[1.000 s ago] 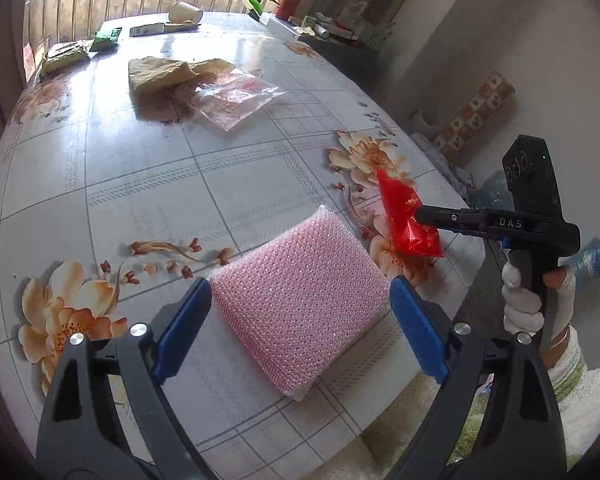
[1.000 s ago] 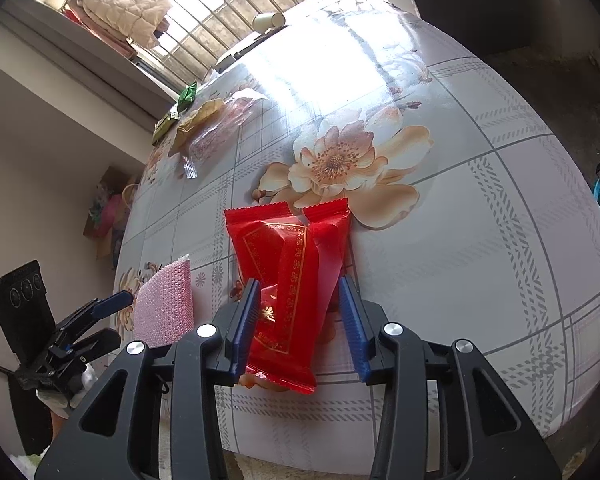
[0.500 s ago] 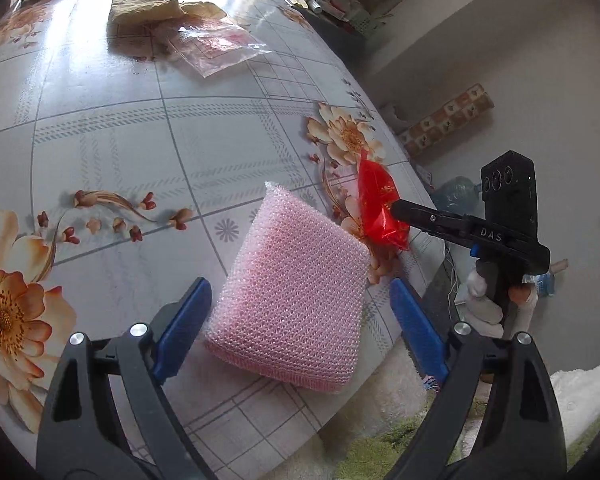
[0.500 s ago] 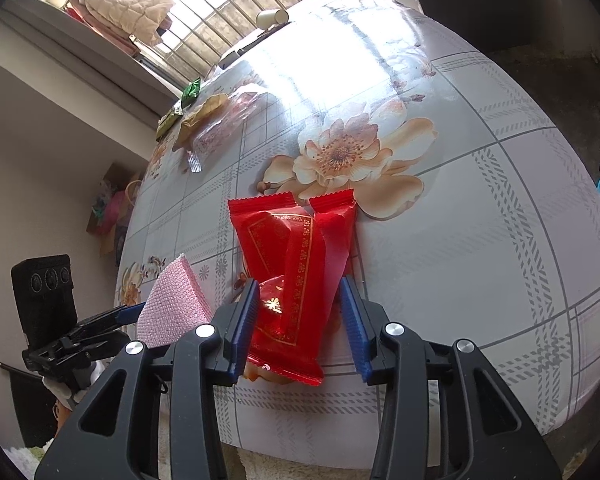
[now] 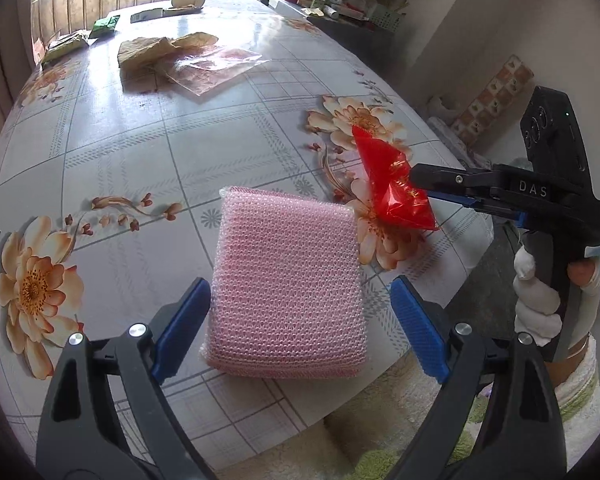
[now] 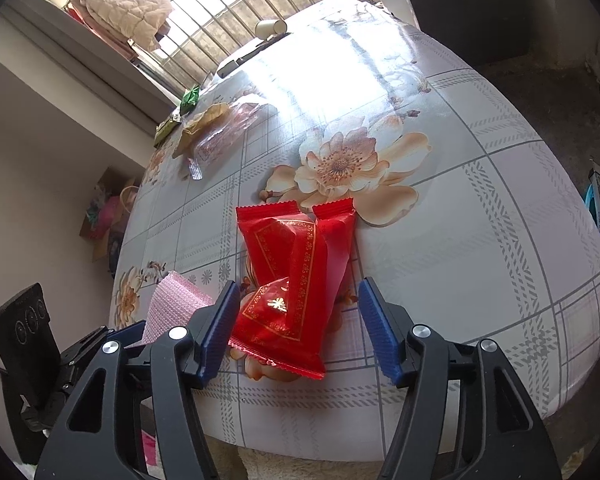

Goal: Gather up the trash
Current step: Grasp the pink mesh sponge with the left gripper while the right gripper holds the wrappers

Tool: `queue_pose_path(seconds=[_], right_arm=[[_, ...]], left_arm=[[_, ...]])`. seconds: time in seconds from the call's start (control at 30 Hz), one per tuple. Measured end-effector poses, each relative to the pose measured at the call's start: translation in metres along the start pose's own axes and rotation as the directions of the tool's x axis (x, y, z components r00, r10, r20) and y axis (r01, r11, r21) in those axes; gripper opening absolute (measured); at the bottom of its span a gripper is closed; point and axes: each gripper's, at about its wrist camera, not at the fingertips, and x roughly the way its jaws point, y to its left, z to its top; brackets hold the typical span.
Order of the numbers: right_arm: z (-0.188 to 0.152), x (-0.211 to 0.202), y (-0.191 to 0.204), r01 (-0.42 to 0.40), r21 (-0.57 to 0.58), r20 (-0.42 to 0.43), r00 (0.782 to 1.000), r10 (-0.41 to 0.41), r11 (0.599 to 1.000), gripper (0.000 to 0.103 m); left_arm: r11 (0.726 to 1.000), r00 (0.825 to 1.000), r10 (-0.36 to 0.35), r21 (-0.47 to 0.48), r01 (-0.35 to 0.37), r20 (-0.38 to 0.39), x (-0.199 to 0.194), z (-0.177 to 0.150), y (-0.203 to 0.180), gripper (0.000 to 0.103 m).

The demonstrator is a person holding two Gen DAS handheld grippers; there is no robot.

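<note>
- While right hand-held gripper jaws just widened, slack around red wrapper: light, crinkly, slippery; pinch mid-body.
- Left hand-held gripper wide, straddling pink sponge: soft; squeeze sides.

Daylight enters through the barred window beyond the table. Strong glare whitens the tabletop nearest it. Both views sharp; heavy fisheye bending, dark corner vignetting.
</note>
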Motion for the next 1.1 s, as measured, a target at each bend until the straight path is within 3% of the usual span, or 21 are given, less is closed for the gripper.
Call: queue_pose_path(seconds=[0.13,0.4,0.7,0.77,0.93,1.1], right_arm=[[0.000,0.001,0.007,0.023,-0.025,0.006,1.000,-0.023,0.999,0.066],[-0.001,0.011,0.020,0.054,-0.067,0.000,0.999,-0.054,0.996,0.070],[-0.003,0.015,0.023,0.104,-0.114,0.007,0.995,-0.103,0.988,0.070],[-0.003,0.015,0.021,0.113,-0.114,0.010,0.994,-0.112,0.987,0.064],[-0.003,0.015,0.019,0.106,-0.112,0.003,0.994,-0.106,0.988,0.048],[-0.003,0.013,0.015,0.090,-0.090,0.003,0.996,-0.091,0.992,0.042]], left_arm=[[1.000,1.000,0.024,-0.009,-0.024,-0.014,0.007,0.000,-0.004,0.087],[0.986,0.988,0.156,0.065,-0.155,-0.010,0.020,-0.001,-0.019,0.087],[0.981,0.984,0.175,0.084,-0.174,-0.012,0.026,-0.003,-0.021,0.087],[0.980,0.983,0.182,0.086,-0.180,-0.009,0.025,-0.004,-0.020,0.081],[0.982,0.984,0.177,0.075,-0.176,-0.005,0.022,-0.004,-0.018,0.078],[0.982,0.984,0.176,0.070,-0.175,0.001,0.019,-0.005,-0.016,0.078]])
